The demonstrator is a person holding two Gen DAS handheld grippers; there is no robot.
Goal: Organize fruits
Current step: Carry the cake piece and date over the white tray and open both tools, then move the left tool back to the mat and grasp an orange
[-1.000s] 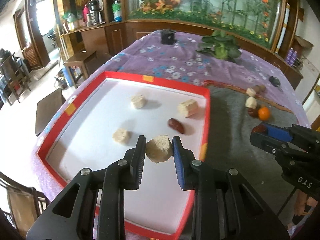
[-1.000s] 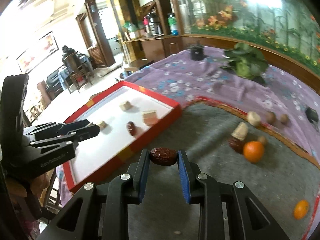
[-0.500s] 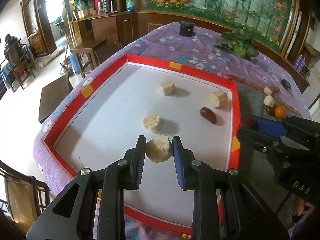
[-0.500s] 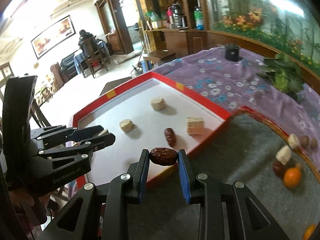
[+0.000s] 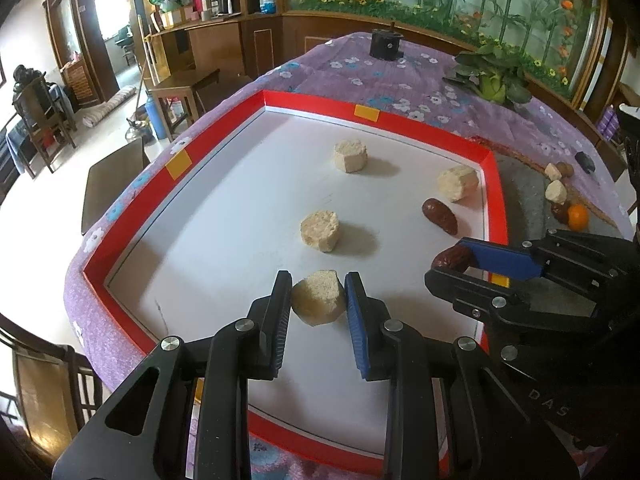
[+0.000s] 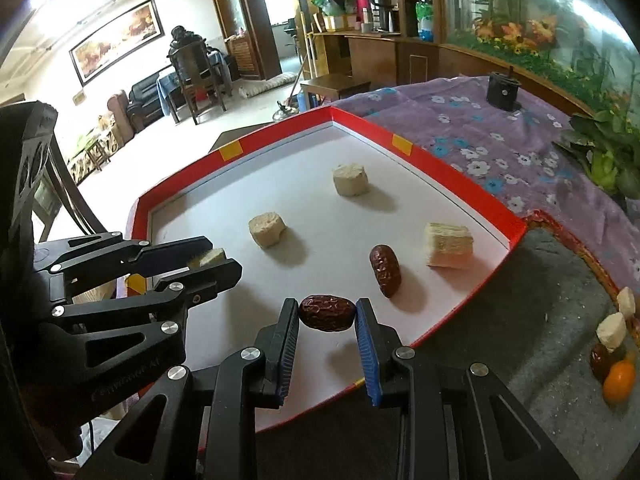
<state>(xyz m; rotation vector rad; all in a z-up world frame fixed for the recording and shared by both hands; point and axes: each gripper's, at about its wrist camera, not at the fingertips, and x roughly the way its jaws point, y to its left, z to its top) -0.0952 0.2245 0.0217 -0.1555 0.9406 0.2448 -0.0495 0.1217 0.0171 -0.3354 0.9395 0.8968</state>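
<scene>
My left gripper (image 5: 318, 300) is shut on a pale beige fruit chunk (image 5: 318, 296) and holds it above the near part of the red-rimmed white tray (image 5: 280, 98). My right gripper (image 6: 327, 314) is shut on a dark red date (image 6: 327, 313) above the tray's near right edge (image 6: 516, 236). In the tray lie three beige chunks (image 5: 319, 231) (image 5: 350, 155) (image 5: 458, 182) and another date (image 5: 440, 216). The right gripper shows at the right in the left wrist view (image 5: 452, 266); the left gripper shows at the left in the right wrist view (image 6: 216, 260).
A grey mat (image 6: 540, 300) right of the tray holds several loose pieces: beige chunks (image 6: 611, 330), a date (image 6: 600, 360) and a small orange (image 6: 619, 378). A purple flowered cloth (image 6: 480, 136) covers the table, with a leafy vegetable (image 5: 494, 80) and a black object (image 5: 385, 44) at the back.
Both grippers have moved left over the tray with their pieces still held. The right gripper has come from above the grey mat to the tray's near right edge.
</scene>
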